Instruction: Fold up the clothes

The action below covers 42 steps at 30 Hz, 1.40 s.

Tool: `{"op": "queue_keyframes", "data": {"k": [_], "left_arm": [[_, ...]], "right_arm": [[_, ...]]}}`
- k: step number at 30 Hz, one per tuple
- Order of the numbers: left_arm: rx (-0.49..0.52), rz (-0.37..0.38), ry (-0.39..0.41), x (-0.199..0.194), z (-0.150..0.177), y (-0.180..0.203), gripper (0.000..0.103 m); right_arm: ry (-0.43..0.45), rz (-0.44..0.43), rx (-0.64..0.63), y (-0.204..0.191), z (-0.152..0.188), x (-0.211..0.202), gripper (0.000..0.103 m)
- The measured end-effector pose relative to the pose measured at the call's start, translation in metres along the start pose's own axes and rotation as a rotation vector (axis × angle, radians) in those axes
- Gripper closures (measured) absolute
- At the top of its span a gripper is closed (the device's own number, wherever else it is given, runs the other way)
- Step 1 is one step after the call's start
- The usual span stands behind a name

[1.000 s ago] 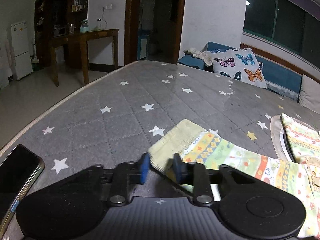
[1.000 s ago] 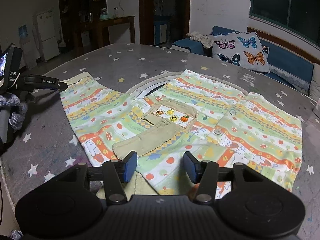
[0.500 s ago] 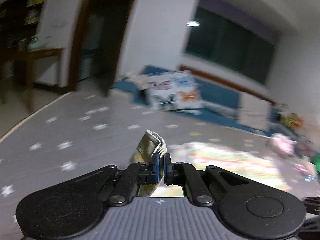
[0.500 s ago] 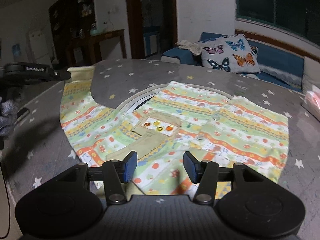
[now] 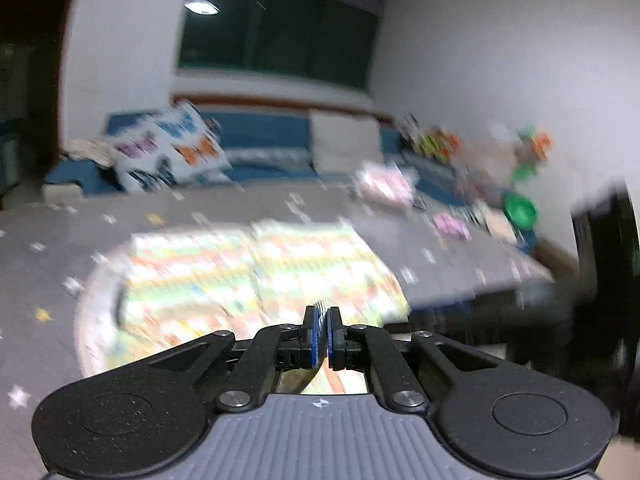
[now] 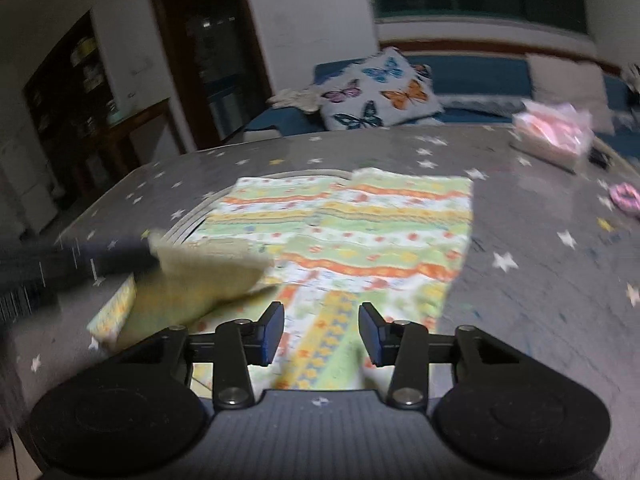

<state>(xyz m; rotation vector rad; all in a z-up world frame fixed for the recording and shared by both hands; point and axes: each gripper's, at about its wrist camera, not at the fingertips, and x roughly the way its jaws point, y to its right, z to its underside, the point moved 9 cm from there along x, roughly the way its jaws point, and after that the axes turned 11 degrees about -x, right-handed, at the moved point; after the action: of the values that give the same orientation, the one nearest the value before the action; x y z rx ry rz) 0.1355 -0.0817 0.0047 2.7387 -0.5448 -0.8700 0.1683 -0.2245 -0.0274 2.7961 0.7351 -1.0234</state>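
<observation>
Your left gripper (image 5: 321, 330) is clamped on the ribbed cuff (image 5: 323, 304) of the garment's sleeve (image 6: 200, 276), holding it up over the striped garment (image 6: 352, 224), which lies spread on the grey star-print bed (image 6: 540, 280). Your right gripper (image 6: 321, 332) hovers low over the near hem, its jaws closing with cloth beneath them but the pads not pressing it. A butterfly cushion (image 6: 380, 92) sits on the blue sofa (image 6: 480, 72) beyond the bed.

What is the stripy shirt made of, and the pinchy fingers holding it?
Shirt: looks like soft, thin cotton cloth, matte; it drapes and folds where the left gripper lifts its sleeve. Gripper fingers: hard, matte black plastic, probably, with blue pads that look rubbery.
</observation>
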Motion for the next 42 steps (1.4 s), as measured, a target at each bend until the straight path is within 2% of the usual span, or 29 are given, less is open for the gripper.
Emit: {"op": "queue_keyframes", "data": {"k": [3, 5, 7, 8, 9, 14, 18, 21, 23, 27, 31, 35, 42], "left_arm": [[0.062, 0.005, -0.065, 0.010, 0.024, 0.009, 0.095], [0.096, 0.005, -0.074, 0.009, 0.033, 0.011, 0.094], [0.128, -0.003, -0.066, 0.004, 0.039, 0.009, 0.081], [0.140, -0.022, -0.047, 0.000, 0.038, 0.005, 0.065], [0.153, -0.042, -0.028, -0.005, 0.038, 0.001, 0.054], [0.153, -0.170, 0.038, -0.033, 0.033, -0.042, 0.046], [0.094, -0.276, 0.039, -0.048, 0.036, -0.088, 0.043], [0.063, -0.322, 0.022, -0.057, 0.044, -0.111, 0.042], [0.048, -0.337, 0.012, -0.061, 0.051, -0.122, 0.041], [0.034, -0.333, -0.005, -0.068, 0.061, -0.130, 0.040], [0.021, -0.336, -0.014, -0.068, 0.066, -0.134, 0.040], [0.025, -0.321, -0.007, -0.061, 0.062, -0.130, 0.040], [0.051, -0.339, -0.013, -0.050, 0.062, -0.129, 0.040]], "right_arm": [[-0.004, -0.020, 0.041, 0.004, 0.003, 0.001, 0.064], [-0.007, -0.040, 0.058, 0.002, 0.004, 0.002, 0.064], [-0.013, -0.072, 0.058, -0.007, 0.004, 0.006, 0.064], [-0.018, -0.084, 0.054, -0.012, 0.005, 0.008, 0.064], [-0.025, -0.092, 0.045, -0.017, 0.006, 0.011, 0.064], [-0.064, -0.120, 0.010, -0.039, 0.011, 0.028, 0.065], [-0.092, -0.122, 0.011, -0.044, 0.017, 0.035, 0.072], [-0.097, -0.109, -0.002, -0.046, 0.018, 0.036, 0.076], [-0.099, -0.099, -0.011, -0.047, 0.017, 0.036, 0.094], [-0.091, -0.074, -0.039, -0.049, 0.011, 0.032, 0.096], [-0.036, -0.056, -0.083, -0.054, -0.008, 0.019, 0.096], [0.036, -0.051, -0.127, -0.062, -0.039, 0.002, 0.096], [0.161, -0.027, -0.217, -0.077, -0.092, -0.026, 0.096]]}}
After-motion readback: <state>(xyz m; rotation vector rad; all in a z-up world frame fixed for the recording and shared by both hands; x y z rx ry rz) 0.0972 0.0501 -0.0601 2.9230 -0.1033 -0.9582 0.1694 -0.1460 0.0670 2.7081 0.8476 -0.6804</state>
